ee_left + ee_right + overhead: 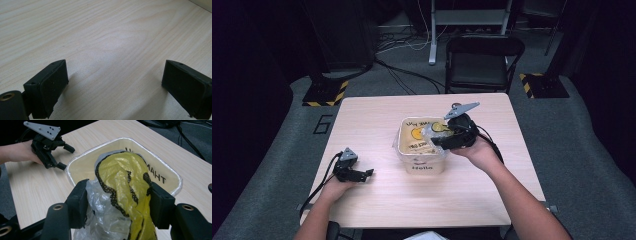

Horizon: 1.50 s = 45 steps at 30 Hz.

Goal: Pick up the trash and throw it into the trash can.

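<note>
Yellow-and-clear crinkled plastic, one bag (122,192), is clamped between the jaws of the right hand-held gripper (118,202), directly over the single cream bin (404,150) at the table's (362,120) centre. The bag's long axis runs along the jaws toward the bin's opening. The left hand-held gripper (113,85) rests near the table's left front corner, well apart, jaws wide and empty. Two hand-held grippers counted.

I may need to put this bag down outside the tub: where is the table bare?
Bare wood lies between the left tongs and the tub, and along the table's far edge. It is crowded above the tub, where the right tongs clamp the plastic bag.
</note>
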Motion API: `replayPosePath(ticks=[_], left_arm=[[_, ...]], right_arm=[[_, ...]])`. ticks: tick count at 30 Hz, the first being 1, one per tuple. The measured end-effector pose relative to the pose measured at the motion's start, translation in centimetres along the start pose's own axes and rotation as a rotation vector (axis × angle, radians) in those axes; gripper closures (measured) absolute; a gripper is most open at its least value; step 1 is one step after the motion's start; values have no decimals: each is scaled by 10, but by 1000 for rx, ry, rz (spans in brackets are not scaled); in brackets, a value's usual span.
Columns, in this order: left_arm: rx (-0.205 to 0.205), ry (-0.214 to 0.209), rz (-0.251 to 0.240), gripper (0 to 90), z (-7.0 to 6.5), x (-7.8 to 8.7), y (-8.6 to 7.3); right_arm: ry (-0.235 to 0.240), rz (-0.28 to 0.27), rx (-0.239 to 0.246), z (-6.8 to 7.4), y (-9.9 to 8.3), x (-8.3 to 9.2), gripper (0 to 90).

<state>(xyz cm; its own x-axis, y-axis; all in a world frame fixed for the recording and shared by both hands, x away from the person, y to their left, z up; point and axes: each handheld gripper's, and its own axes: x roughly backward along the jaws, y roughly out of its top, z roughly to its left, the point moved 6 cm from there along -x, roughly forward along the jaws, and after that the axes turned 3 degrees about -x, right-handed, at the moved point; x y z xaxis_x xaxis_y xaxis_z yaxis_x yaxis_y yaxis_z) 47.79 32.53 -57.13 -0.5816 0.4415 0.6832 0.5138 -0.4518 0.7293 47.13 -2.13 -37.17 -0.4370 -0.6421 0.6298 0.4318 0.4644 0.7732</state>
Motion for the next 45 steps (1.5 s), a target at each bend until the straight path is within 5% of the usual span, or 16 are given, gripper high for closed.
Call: replayPosePath(ticks=[17,34,45], left_arm=[[-2,1,-1,63,0,0,0],[-2,1,-1,63,0,0,0],[-2,1,-1,63,0,0,0]], right_arm=[[-28,-21,2,-8,17,-39,406],[-64,22,-15,-15,14,-72,396],[-126,37,-19,-15,12,-81,206]])
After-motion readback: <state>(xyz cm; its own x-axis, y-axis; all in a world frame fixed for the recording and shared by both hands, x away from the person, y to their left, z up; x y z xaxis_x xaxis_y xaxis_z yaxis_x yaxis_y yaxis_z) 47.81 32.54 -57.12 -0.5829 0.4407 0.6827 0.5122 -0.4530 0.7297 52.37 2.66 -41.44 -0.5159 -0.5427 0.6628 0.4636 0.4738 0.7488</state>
